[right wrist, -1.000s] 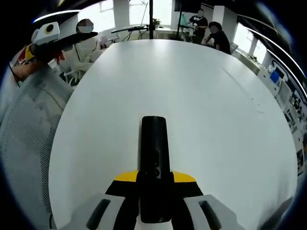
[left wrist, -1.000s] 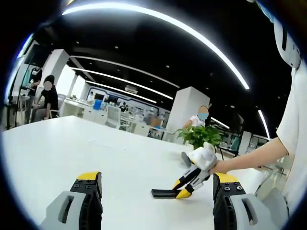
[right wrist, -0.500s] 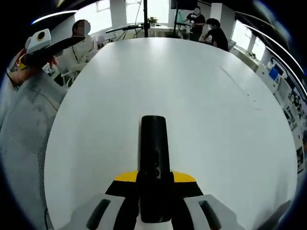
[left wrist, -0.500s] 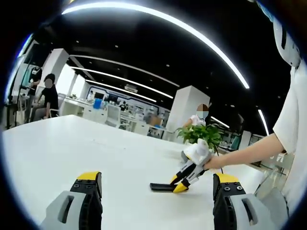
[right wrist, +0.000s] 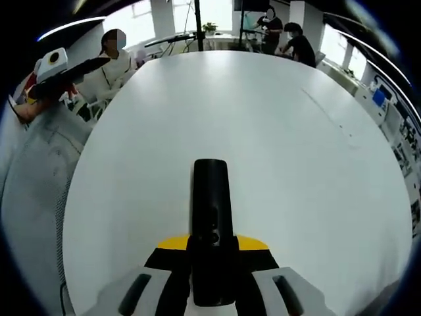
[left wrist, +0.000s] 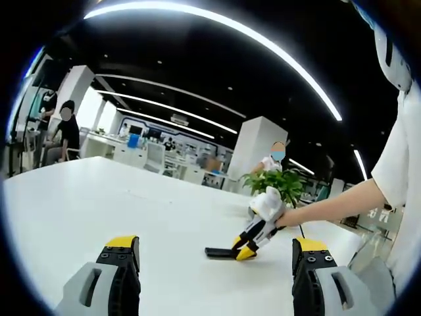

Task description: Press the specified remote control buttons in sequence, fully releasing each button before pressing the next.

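Left gripper view: the left gripper (left wrist: 214, 263) rises from the bottom edge, jaws spread wide, nothing between them. At lower centre-right, on the white table (left wrist: 79, 204), the right gripper (left wrist: 247, 249) grips one end of the black remote (left wrist: 218, 252), which lies flat. A plant (left wrist: 276, 184) stands behind.

Right gripper view: the right gripper (right wrist: 212, 247) at bottom centre is clenched on the remote (right wrist: 210, 197), which points up the frame over the table (right wrist: 296, 164).

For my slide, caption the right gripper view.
Right gripper shut on a black remote control, held lengthwise over the white table.
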The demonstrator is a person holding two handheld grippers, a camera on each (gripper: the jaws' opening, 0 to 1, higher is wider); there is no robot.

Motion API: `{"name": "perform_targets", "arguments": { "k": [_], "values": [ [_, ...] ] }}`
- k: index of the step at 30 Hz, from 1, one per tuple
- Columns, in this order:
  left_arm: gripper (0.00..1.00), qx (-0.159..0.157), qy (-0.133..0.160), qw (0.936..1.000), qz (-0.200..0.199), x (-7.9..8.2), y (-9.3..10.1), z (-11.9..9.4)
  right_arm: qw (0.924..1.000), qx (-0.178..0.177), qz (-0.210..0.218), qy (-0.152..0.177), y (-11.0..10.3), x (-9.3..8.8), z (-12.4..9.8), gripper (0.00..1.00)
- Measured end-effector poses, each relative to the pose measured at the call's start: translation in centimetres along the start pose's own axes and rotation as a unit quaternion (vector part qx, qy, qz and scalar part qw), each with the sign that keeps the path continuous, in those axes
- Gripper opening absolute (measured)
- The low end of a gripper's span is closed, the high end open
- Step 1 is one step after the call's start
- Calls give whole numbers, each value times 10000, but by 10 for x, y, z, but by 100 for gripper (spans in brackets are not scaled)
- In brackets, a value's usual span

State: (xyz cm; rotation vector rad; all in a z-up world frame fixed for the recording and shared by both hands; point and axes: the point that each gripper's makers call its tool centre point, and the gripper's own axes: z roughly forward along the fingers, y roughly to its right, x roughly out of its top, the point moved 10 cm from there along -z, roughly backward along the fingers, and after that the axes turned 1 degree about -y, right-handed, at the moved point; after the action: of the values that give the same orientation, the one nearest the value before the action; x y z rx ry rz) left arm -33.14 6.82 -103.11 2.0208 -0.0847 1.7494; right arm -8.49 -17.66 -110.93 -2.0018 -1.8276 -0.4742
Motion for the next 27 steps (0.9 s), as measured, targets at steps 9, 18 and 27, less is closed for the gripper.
{"name": "perform_targets", "arguments": {
  "k": [9, 18, 27],
  "values": [
    [100, 1, -33, 10000, -38, 0, 0, 1, 9921, 287, 1035, 650, 5, -16, -5, 28],
    [100, -25, -52, 10000, -31, -1, 1, 1, 9623, -393, 2071, 1721, -10, -22, -13, 59],
    [100, -54, -59, 10000, -26, -1, 1, 1, 9561, -1578, 1760, 1733, -49, -22, -33, 82]
  ]
}}
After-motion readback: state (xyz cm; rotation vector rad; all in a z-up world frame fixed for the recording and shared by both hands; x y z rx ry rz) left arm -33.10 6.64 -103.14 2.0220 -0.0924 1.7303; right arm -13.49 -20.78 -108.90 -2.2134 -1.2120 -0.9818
